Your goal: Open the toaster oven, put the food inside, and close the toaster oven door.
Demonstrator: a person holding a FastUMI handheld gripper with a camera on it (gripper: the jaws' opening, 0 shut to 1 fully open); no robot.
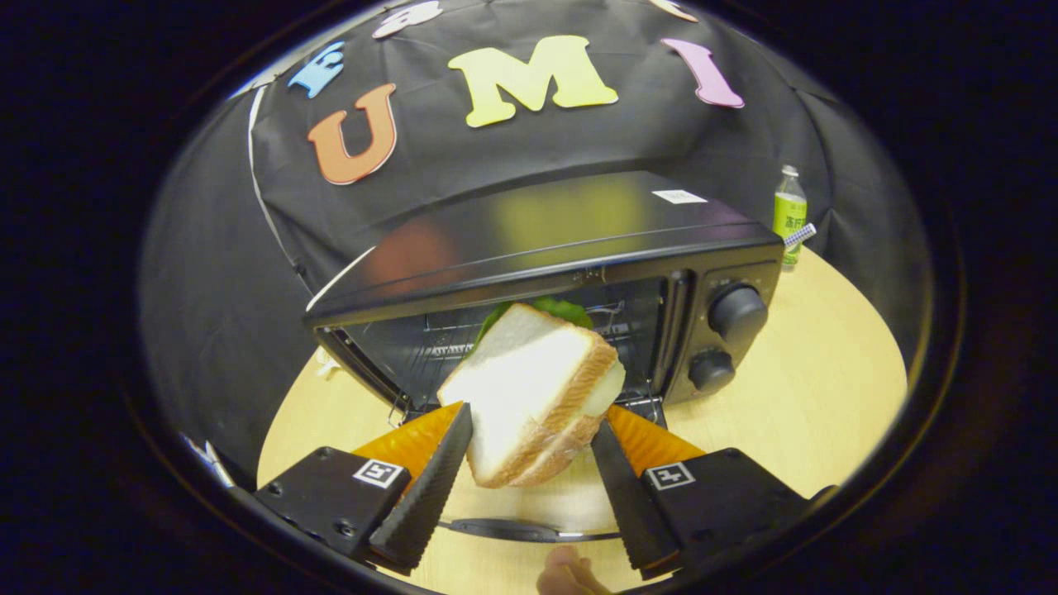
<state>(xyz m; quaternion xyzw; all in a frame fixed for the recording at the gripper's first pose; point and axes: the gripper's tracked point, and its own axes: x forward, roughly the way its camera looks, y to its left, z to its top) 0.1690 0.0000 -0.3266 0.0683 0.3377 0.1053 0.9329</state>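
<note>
Gripper view | my gripper [529, 438] clamps the sandwich [529, 392] between both fingers, tilted, just before the toaster oven [545, 273] mouth | oven door [529, 529] lies open flat beneath me | knobs [736, 312] right of the cavity | bottle [789, 211] behind the oven's right corner | bare table [810, 397] right of the oven

Worktop [826, 397]: pale wood, carrying everything.
Toaster oven [570, 248]: sitting mid-worktop, door [529, 529] lying open.
Bottle [789, 211]: standing behind the oven.
</note>
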